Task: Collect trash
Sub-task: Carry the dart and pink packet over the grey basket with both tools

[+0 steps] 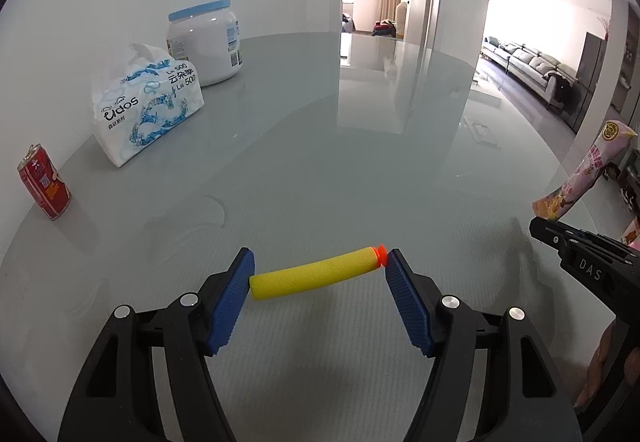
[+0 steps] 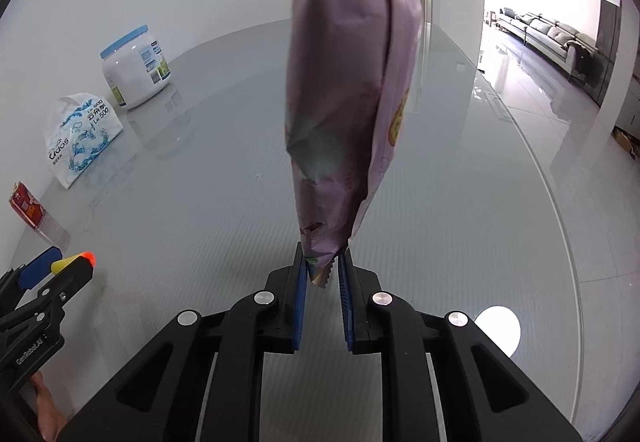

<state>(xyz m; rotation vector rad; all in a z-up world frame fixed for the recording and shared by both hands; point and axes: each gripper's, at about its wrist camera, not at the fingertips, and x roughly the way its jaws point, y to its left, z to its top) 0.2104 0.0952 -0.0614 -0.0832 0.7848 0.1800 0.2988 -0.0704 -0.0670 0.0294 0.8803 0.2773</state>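
Observation:
My left gripper (image 1: 320,270) is shut on a yellow foam dart (image 1: 316,273) with an orange tip, held lengthwise between the blue pads above the grey glass table (image 1: 320,170). It also shows in the right wrist view (image 2: 70,262). My right gripper (image 2: 323,274) is shut on the bottom edge of a purple snack wrapper (image 2: 344,90), which stands upright above the jaws. The wrapper also shows at the right of the left wrist view (image 1: 580,174). A red drink can (image 1: 44,182) stands at the table's left edge.
A white tissue pack (image 1: 144,102) and a white jar with a blue lid (image 1: 206,42) stand at the back left by the wall. The table's curved edge (image 2: 560,202) runs along the right. A living room with a sofa (image 1: 528,62) lies beyond.

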